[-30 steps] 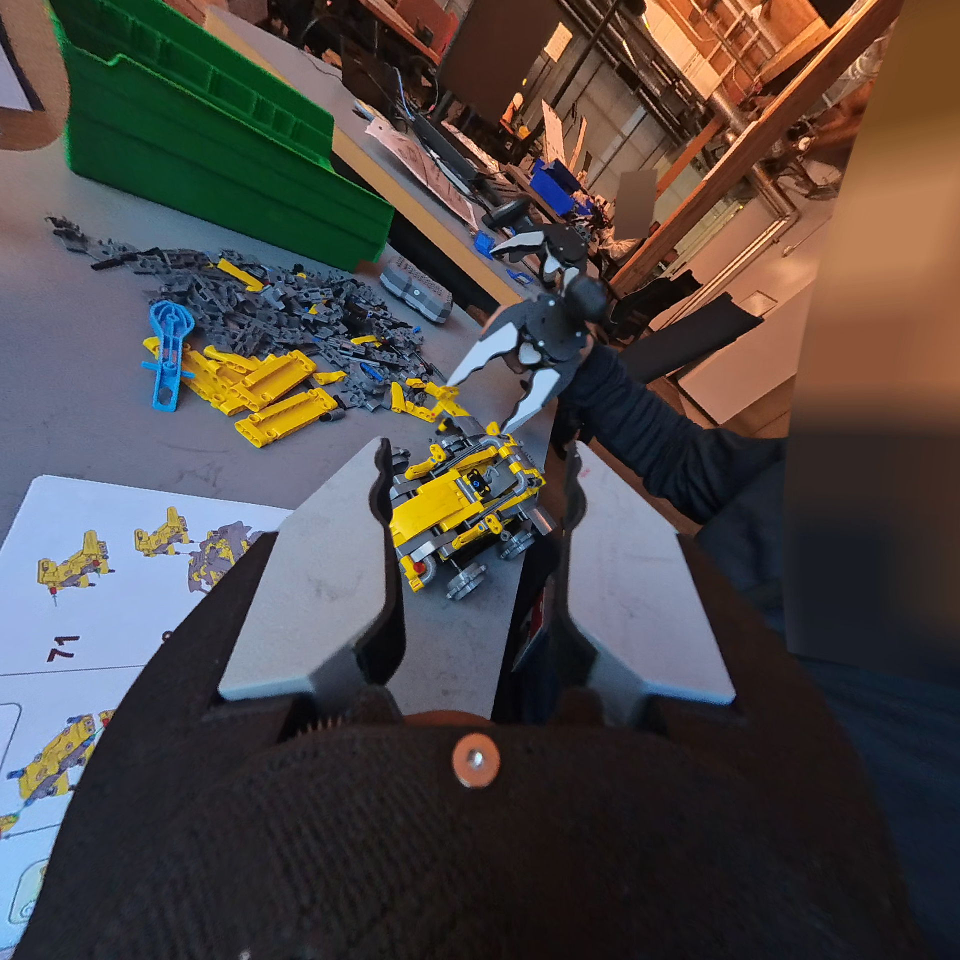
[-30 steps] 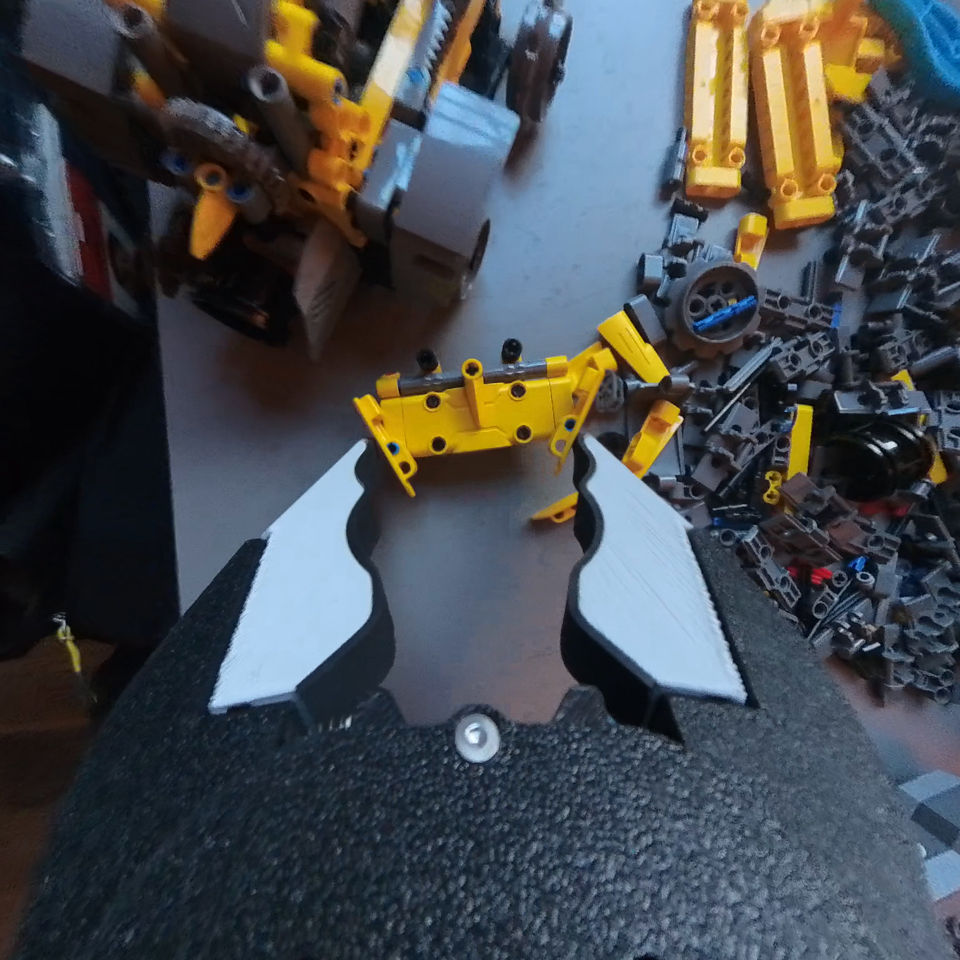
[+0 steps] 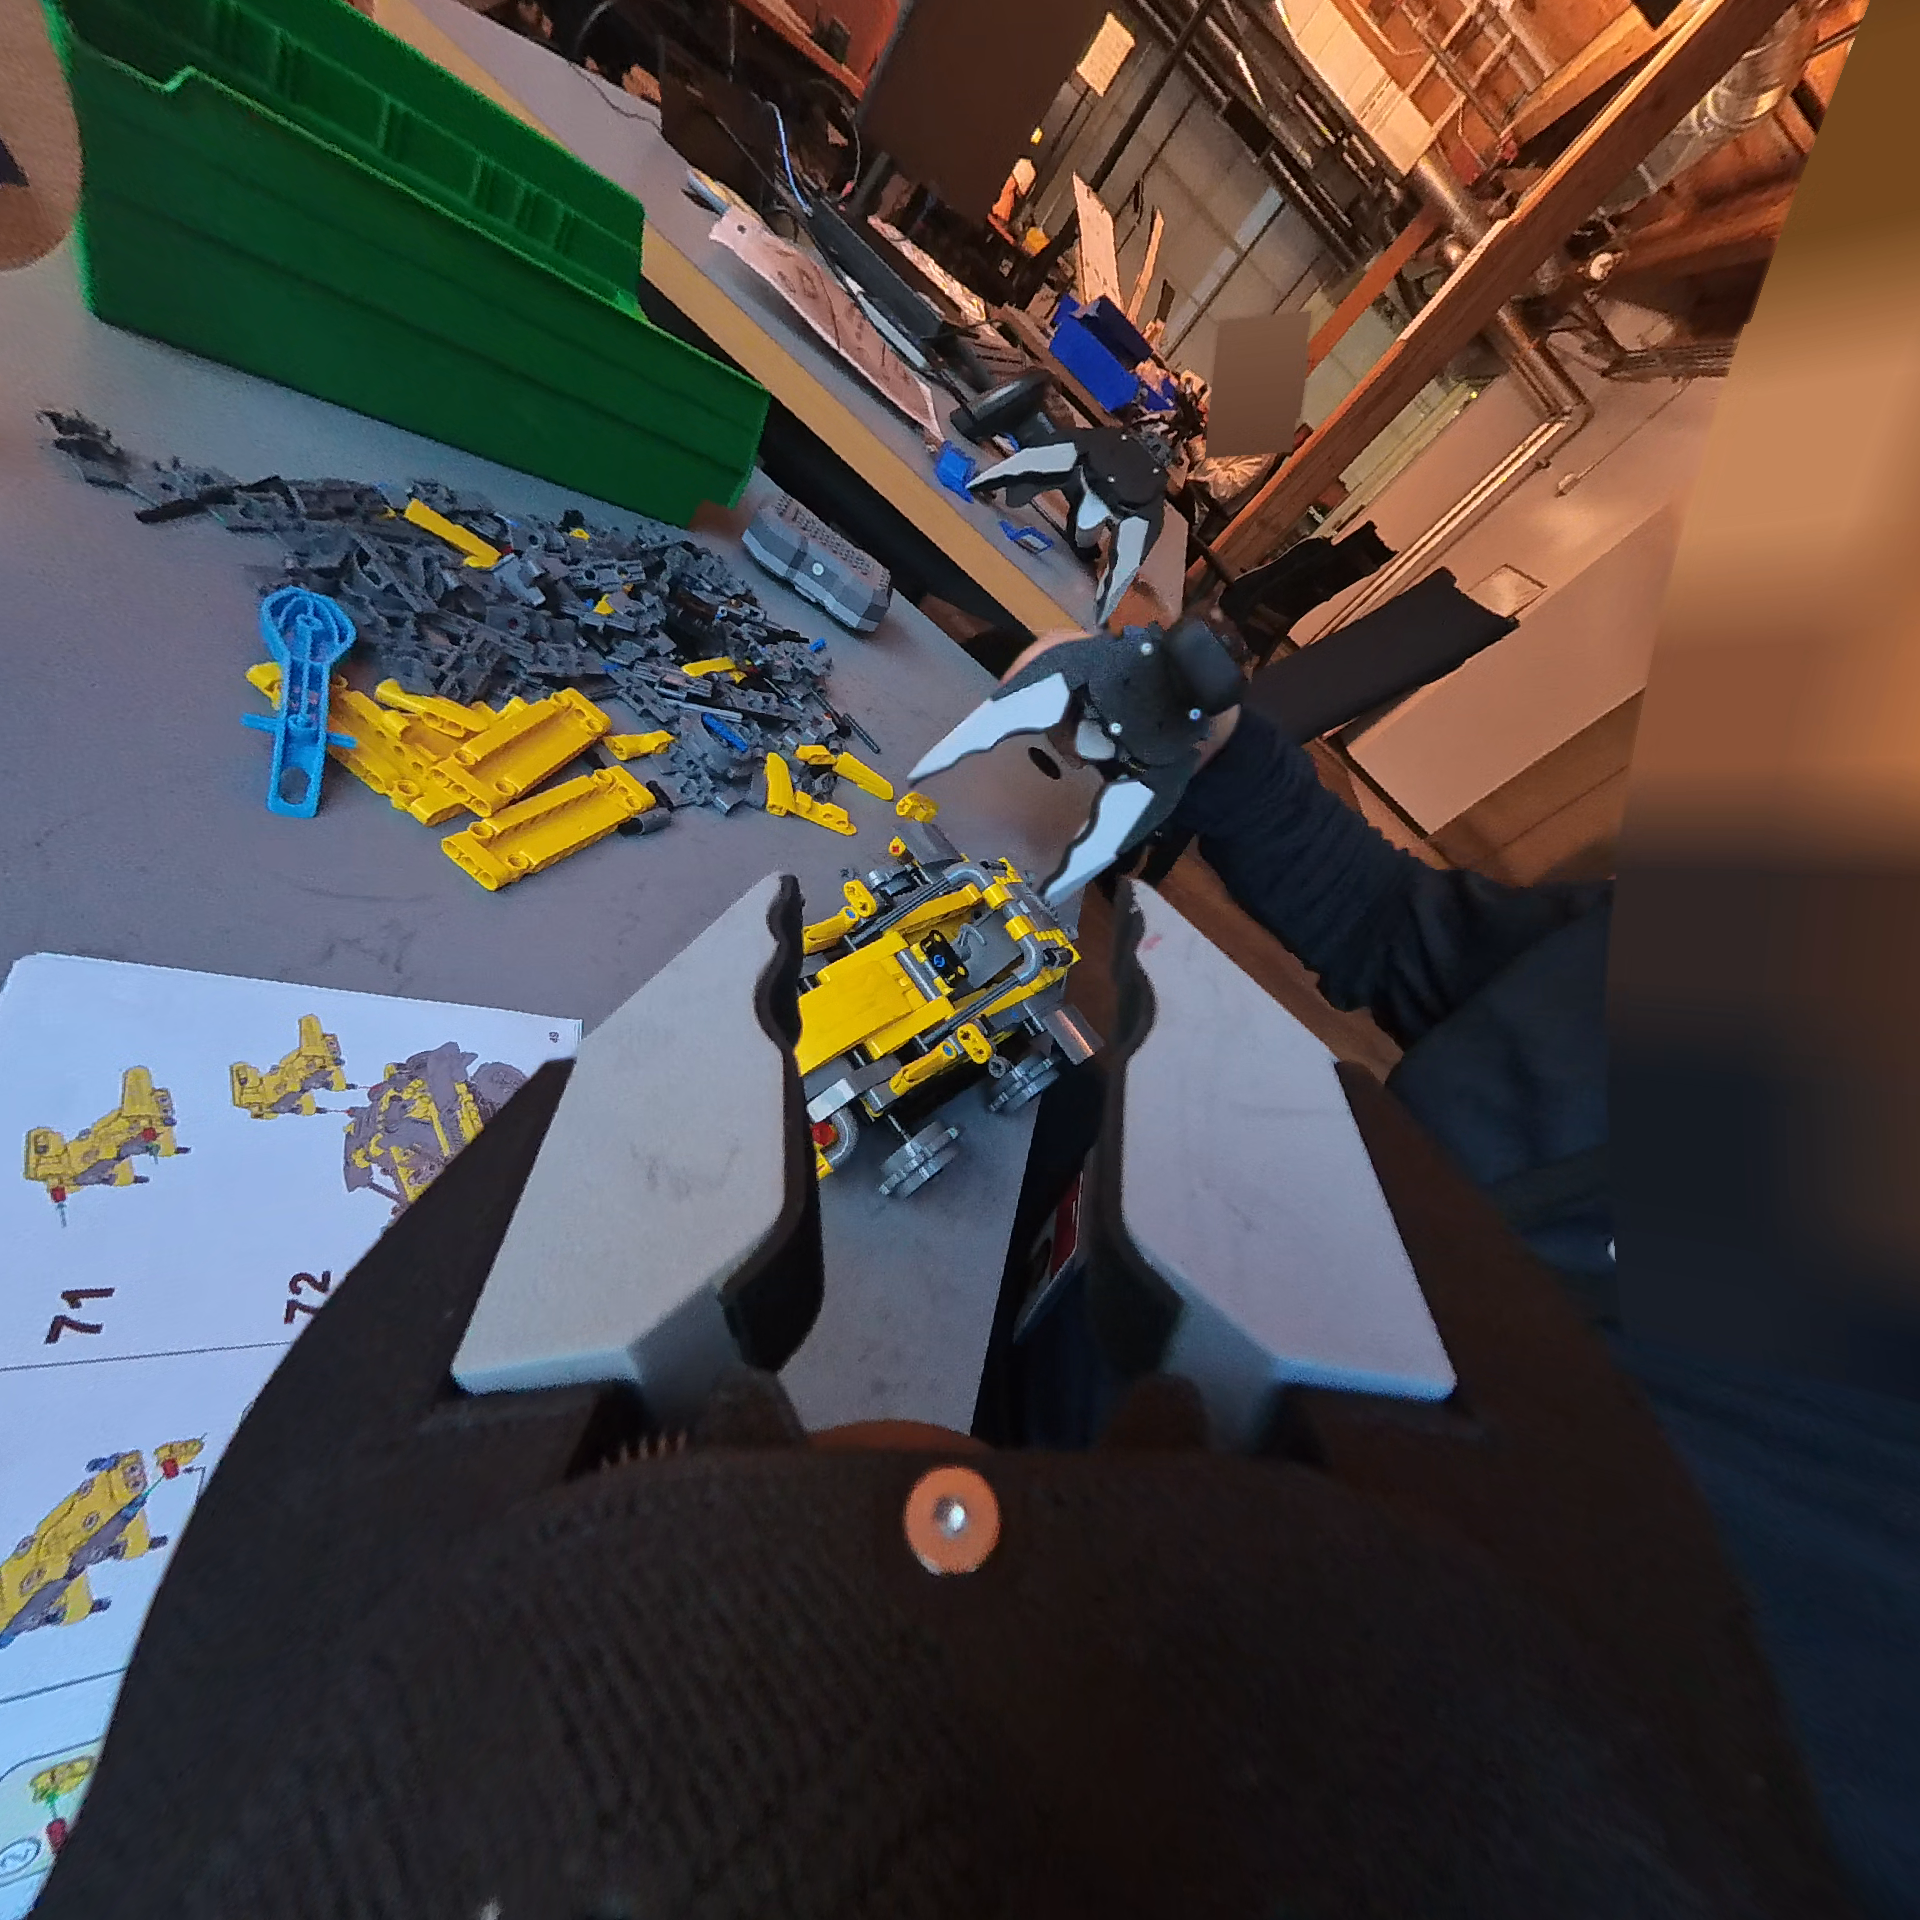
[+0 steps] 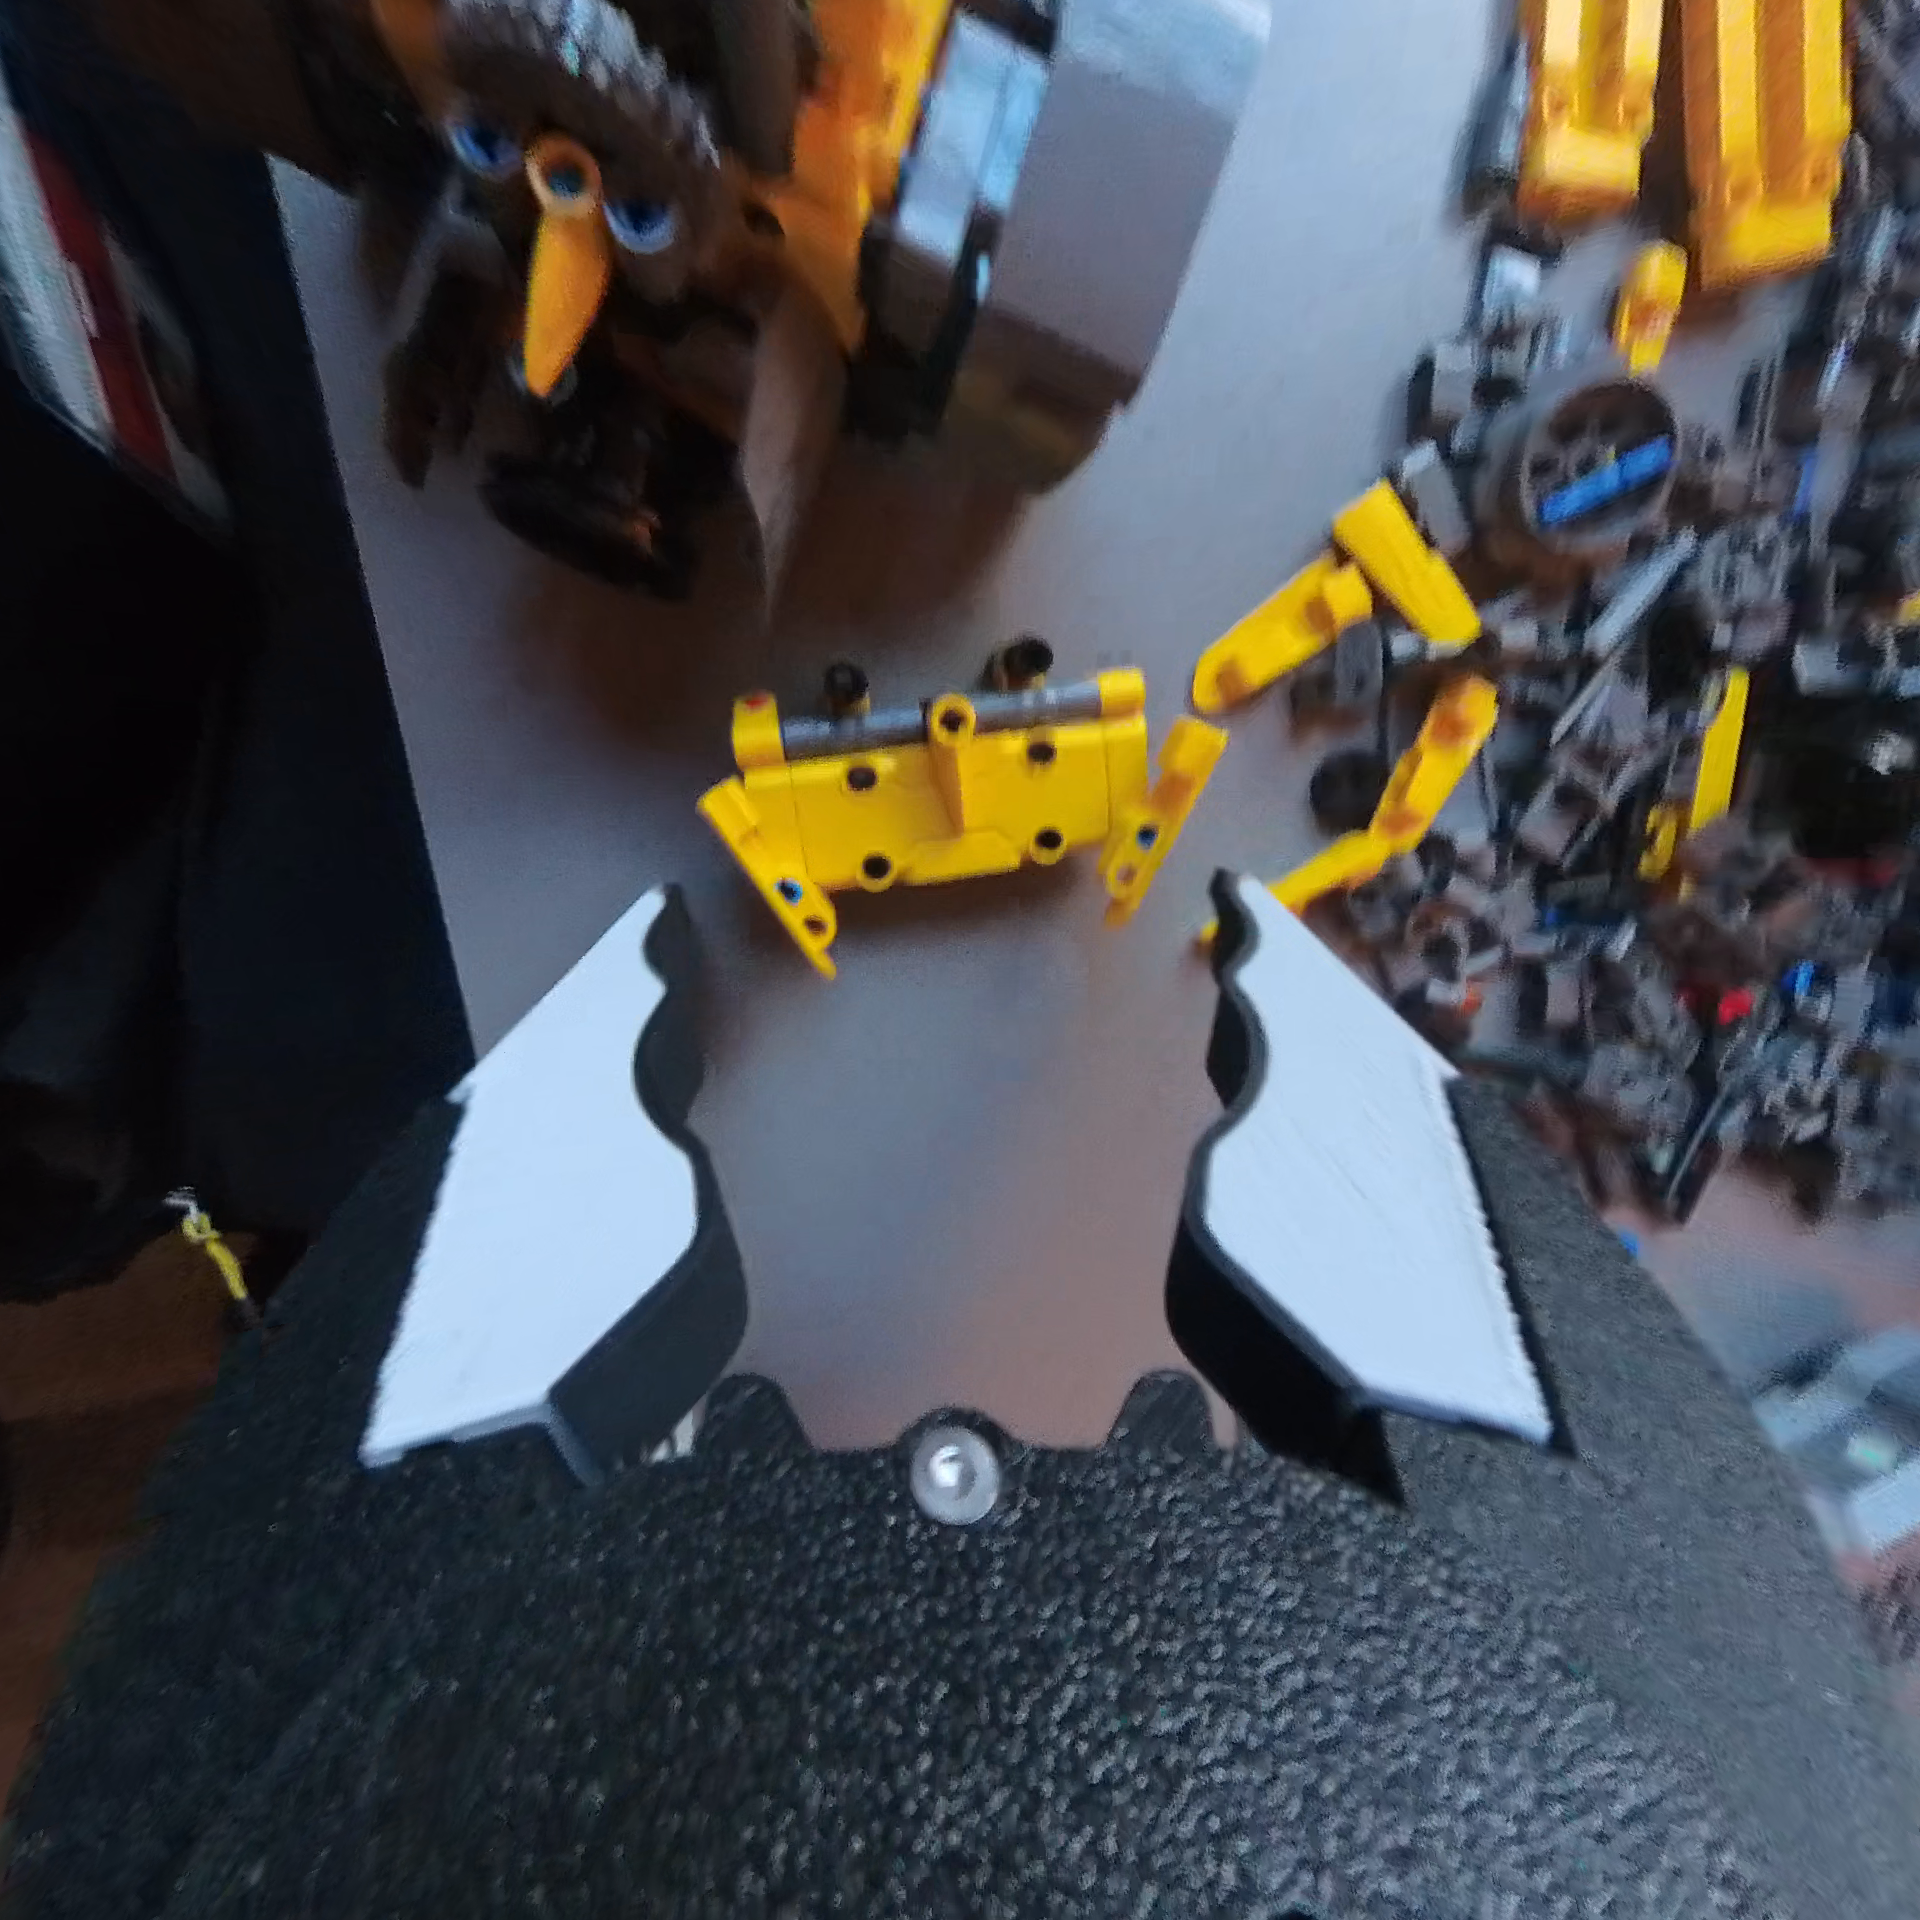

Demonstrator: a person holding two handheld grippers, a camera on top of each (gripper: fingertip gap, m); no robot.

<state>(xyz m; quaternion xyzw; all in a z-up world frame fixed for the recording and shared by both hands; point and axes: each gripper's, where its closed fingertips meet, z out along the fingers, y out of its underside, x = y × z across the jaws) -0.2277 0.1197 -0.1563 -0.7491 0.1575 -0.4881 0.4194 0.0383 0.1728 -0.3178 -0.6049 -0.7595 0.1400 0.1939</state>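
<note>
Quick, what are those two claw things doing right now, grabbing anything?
Left gripper: open, empty, above the yellow vehicle model.
Right gripper: open wide, empty, nearest the small yellow assembly.

We are in a workshop: grey worktables (image 3: pixel 145 831) strewn with building-kit parts (image 3: pixel 540 644), stacked green bins (image 3: pixel 416 270), cluttered benches (image 3: pixel 831 312) behind, exposed timber beams (image 3: pixel 1507 239) and metal ducting (image 3: pixel 1455 197) overhead.

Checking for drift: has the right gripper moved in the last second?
Yes. The right gripper has opened wider and edged closer to the yellow assembly on the table.
</note>
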